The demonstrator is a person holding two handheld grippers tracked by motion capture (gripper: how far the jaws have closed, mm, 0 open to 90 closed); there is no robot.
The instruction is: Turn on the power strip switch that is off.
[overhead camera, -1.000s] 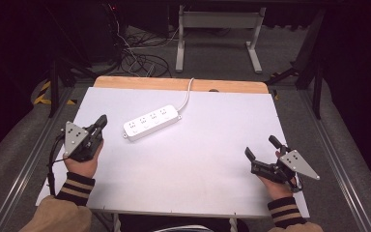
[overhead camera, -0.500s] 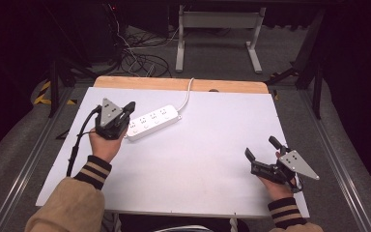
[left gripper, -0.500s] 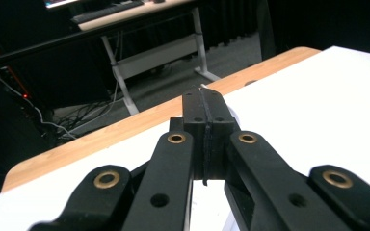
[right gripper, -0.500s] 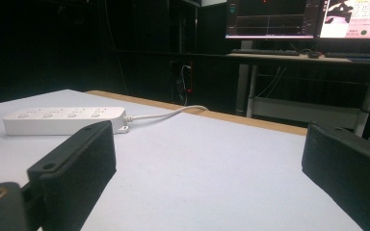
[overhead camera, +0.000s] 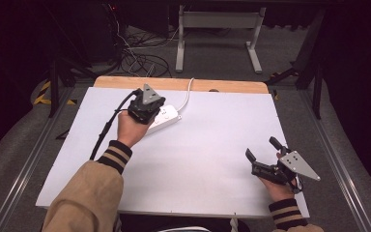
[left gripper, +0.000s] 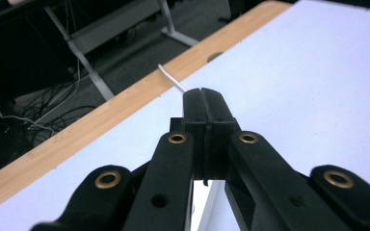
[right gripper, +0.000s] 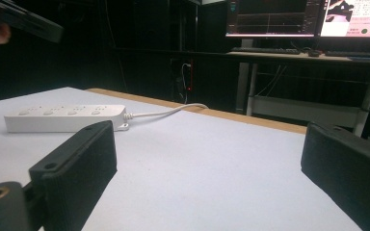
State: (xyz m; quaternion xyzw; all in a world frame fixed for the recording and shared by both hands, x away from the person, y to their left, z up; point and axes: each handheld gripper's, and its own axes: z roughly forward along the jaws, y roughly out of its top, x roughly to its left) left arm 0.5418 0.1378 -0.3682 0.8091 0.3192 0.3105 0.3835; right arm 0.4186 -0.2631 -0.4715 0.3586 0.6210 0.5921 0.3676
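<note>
Above the power strip (overhead camera: 166, 117), the left gripper (left gripper: 204, 103) hangs with fingers pressed together, empty; right gripper (overhead camera: 261, 154) rests wide on the bench (overhead camera: 212, 145).

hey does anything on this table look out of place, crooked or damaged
Nothing stands out. The white power strip lies flat but at an angle to the table edges, its cord trailing off the far side. No damage shows.
</note>
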